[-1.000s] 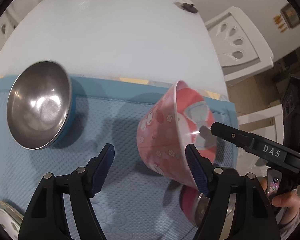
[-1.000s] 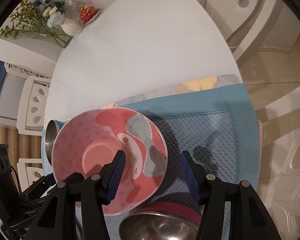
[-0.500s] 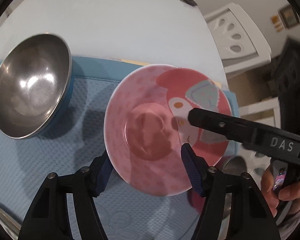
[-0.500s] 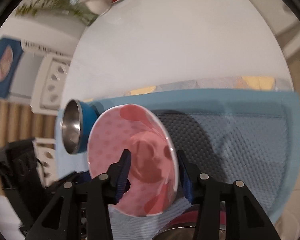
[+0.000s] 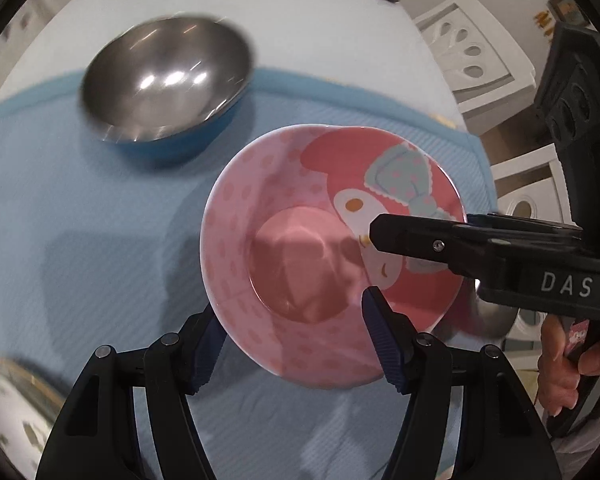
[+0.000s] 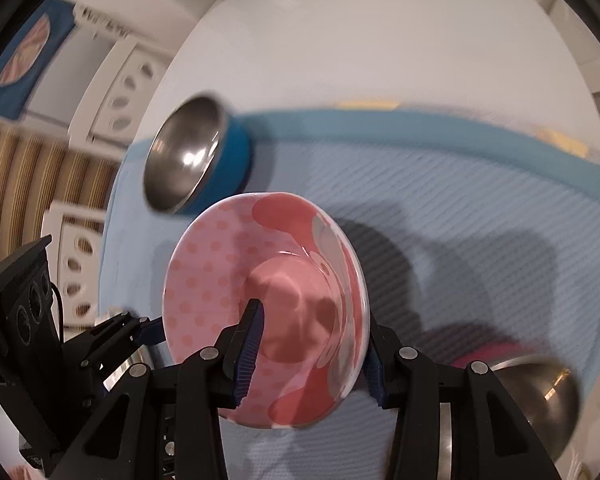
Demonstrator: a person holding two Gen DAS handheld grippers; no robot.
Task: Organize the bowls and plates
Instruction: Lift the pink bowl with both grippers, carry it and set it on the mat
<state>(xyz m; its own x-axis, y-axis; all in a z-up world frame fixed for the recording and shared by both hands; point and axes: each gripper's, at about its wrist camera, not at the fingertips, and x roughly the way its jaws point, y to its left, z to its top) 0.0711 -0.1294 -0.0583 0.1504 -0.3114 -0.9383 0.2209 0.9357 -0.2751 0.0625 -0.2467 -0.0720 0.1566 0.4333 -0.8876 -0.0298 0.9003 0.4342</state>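
Observation:
A pink cartoon bowl is held up above the blue mat; it also shows in the right wrist view. My right gripper is shut on its rim, one finger inside and one outside. My left gripper stands around the bowl's near rim, one finger inside and one outside, jaws wide; I cannot tell whether it touches. A steel bowl with a blue outside sits at the mat's far left, also in the right wrist view.
A second steel bowl with a red outside lies at the mat's near right. A patterned plate shows at the lower left. White chairs stand by the white table. A flower vase sits at the far end.
The right gripper has carried the pink bowl to the left and turned its opening up. The left gripper has moved in around the bowl's near rim. The view has shifted toward the blue steel bowl.

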